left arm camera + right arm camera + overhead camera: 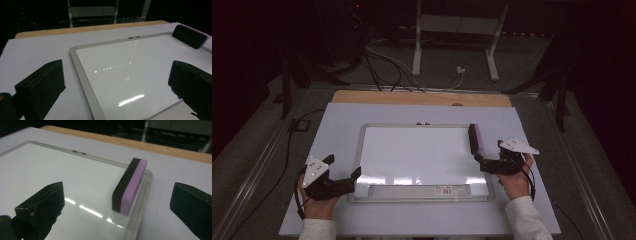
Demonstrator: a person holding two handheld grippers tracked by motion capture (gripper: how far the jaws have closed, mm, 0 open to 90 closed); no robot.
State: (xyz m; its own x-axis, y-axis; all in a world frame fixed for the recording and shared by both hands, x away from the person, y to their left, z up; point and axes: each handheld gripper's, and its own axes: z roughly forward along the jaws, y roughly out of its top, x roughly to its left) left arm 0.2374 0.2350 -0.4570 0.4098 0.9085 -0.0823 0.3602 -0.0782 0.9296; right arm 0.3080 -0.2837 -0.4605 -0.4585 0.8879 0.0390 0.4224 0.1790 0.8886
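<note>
1. at the bottom of the high view, two hands come in from the lower edge; the left gripper sits in the lower left, its jaws apart and empty, one tip touching or just short of the lower left corner of the whiteboard; i cannot tell which.
2. in the left gripper view, one black jaw stands over the white table at lower left and the other over the board's surface at right, so the whiteboard frame runs up between them.
3. in the lower right of the high view, the right gripper rests at the board's right edge, jaws spread wide and holding nothing; a grey three-cornered plate sits on top of it.
4. just above that gripper, in the right middle of the frame, the eraser stands on its long edge along the board's right frame, black face toward the board, purple face outward.
5. in the right gripper view, the eraser sits centre frame between the two open jaws, clear of both, at the board's rounded corner.
6. farther up, a wooden strip borders the table's far edge; beyond it, at the top of the frame, cables lie on a dark floor.
</note>
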